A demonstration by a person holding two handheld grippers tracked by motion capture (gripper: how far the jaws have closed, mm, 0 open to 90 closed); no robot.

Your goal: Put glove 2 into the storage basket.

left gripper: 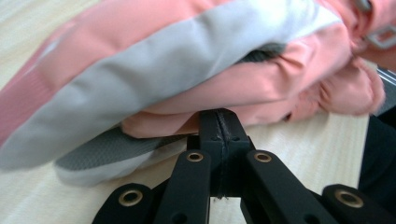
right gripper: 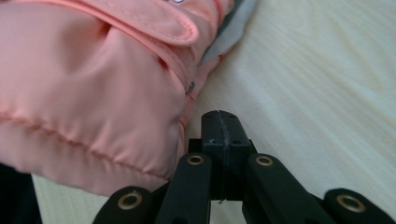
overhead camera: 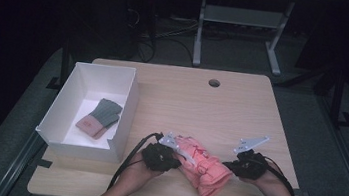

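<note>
Salmon-pink padded fabric with grey panels makes up the ski mitten (overhead camera: pixel 204 166), which lies on the near half of the wooden table (overhead camera: pixel 241 111), between the two grippers. In the high view it runs on a slant, its far end near the left gripper (overhead camera: pixel 167 158) and its near end pointing toward the table's front edge. From the left gripper view the mitten (left gripper: pixel 187 65) shows a wide light-grey band, a darker grey textured patch underneath and a gathered pink cuff at the right, with a small metal clip near the top corner.

The left gripper (left gripper: pixel 219 126) has its two black jaws pressed flat together, their tips right at the mitten's lower edge; whether any fabric is pinched between them cannot be told. The right gripper (right gripper: pixel 220 126) likewise has its jaws closed against each other with nothing between them, resting on bare wood just beside the mitten (right gripper: pixel 93 93), whose stitched pink side and strap flap rise at the left. In the high view the right gripper (overhead camera: pixel 243 166) sits at the mitten's right side, a hand wrapped around each tool, and a cable trails from each.

Well to the left stands a white open box (overhead camera: pixel 75 86) on the table's left edge. Inside it lies a knitted glove (overhead camera: pixel 99 118), grey-green with a pink cuff. A round cable hole (overhead camera: pixel 214 82) marks the table's far side.
</note>
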